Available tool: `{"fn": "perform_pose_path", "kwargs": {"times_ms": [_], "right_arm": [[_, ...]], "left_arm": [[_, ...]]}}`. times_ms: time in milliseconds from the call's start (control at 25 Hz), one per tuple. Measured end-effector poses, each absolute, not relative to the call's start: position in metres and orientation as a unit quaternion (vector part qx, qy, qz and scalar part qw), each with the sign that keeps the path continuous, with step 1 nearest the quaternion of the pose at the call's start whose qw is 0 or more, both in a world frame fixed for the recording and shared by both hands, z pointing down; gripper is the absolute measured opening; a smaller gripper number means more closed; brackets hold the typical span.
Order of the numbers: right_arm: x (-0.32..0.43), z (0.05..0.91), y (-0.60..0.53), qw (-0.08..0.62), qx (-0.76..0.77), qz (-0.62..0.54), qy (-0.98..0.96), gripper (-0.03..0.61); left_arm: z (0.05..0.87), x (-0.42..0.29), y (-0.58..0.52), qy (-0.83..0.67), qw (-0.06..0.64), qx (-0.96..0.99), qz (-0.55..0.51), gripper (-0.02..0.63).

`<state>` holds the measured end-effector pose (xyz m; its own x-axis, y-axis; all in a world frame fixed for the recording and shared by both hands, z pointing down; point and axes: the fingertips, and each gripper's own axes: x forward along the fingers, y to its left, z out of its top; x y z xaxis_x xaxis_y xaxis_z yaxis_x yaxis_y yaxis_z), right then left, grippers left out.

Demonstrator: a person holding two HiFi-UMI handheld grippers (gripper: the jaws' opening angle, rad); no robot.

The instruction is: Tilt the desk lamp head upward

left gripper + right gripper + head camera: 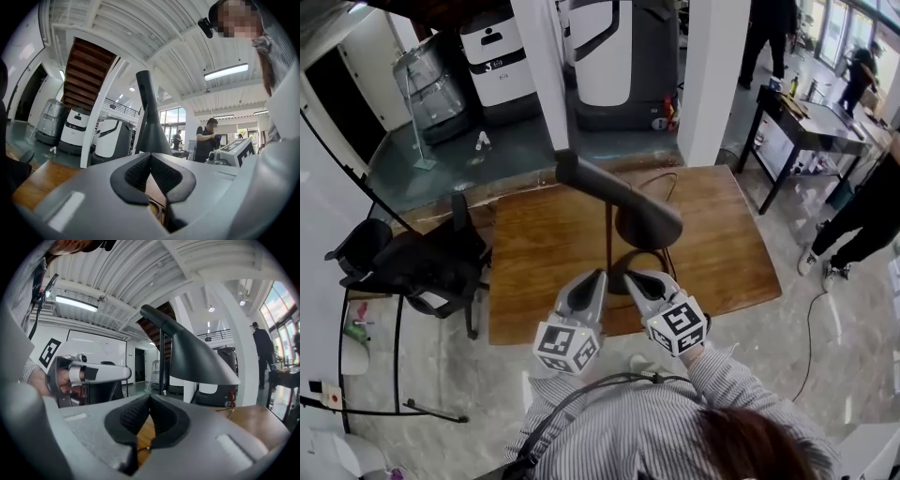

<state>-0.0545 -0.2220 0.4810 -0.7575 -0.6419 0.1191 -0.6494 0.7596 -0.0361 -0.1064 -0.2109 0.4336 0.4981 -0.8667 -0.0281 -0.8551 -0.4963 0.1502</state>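
Looking along the left claw (150, 154), I see its ribbed pads pressed together with nothing between them. It is closed and empty. The right claw (149, 397) is the same: jaws meeting at the tips, nothing held.

From the head view the two claws sit side by side over the near edge of the table (534, 253), tips close to each other and pointing away from me, toward the lamp (619, 199). Neither touches it.

The lamp's round base (659, 261) lies on the table just beyond the tips, ahead of the right claw more than the left. Its thin pole (608, 234) stands upright from there. The dark, cone-shaped head (649, 221) hangs above and beyond both claws, slanting from its narrow end at the upper left to its wide mouth at the lower right.

In the left gripper view the head stands straight ahead above the closed jaws, narrow end uppermost. In the right gripper view it sits up and to the right of the jaws, with its mouth turned downward and the pole almost dead ahead. The left claw shows at that view's left edge.

Further out, a black chair (422, 262) stands at the table's left side. White machines (497, 61) line the floor behind, and people stand by a bench at the far right.
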Motion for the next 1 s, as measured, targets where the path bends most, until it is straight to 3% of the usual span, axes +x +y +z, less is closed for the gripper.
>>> {"fn": "perform_pose_path", "kwargs": {"times_ms": [200, 1000], "right_arm": [[-0.063, 0.493, -0.250, 0.056, 0.336, 0.042, -0.939, 0.003], [-0.101, 0.515, -0.285, 0.034, 0.313, 0.040, -0.948, 0.060]], "left_arm": [[0.421, -0.111, -0.233, -0.509, 0.034, 0.859, -0.050, 0.006], [0.287, -0.131, -0.265, -0.480, -0.085, 0.869, -0.086, 0.209]]}}
